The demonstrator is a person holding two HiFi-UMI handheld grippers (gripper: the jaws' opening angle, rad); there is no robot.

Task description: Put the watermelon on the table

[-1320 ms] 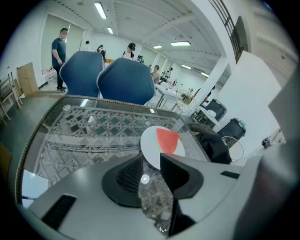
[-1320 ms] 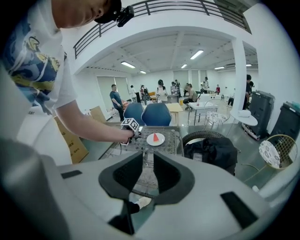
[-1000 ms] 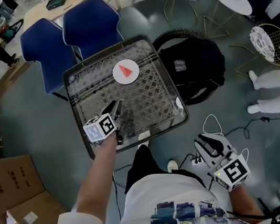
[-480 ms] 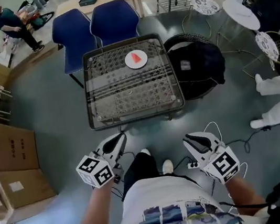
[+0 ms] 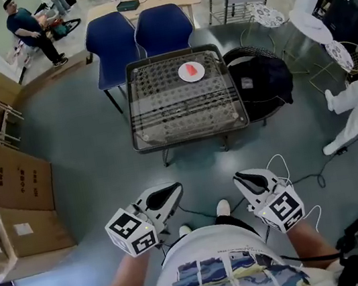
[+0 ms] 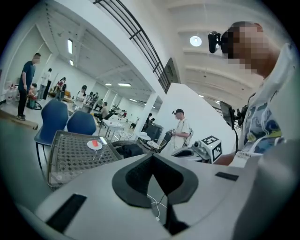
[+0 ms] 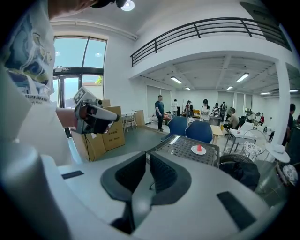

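A: Red watermelon (image 5: 192,68), where does it sit?

B: On a white plate (image 5: 184,75) on the counter (image 5: 181,115), near the far edge, a little right of that edge's middle. The small wedge stands upright.

A: And the grippers?

B: Both hang well short of the counter's near edge, low in front of the person's shirt, side by side and apart. The left gripper (image 5: 173,189) has its jaws together, pads meeting at the tips, empty. The right gripper (image 5: 239,178) is closed as well, with only a thin slit between its pads, and holds nothing.

A: What stands around the counter?

B: Two blue chairs (image 5: 111,45) just beyond the far edge, a black bag (image 5: 260,81) on a round seat beside the right edge, and cardboard boxes (image 5: 8,177) on the floor well off to the left. A white cable (image 5: 284,167) lies on the floor near the right gripper.
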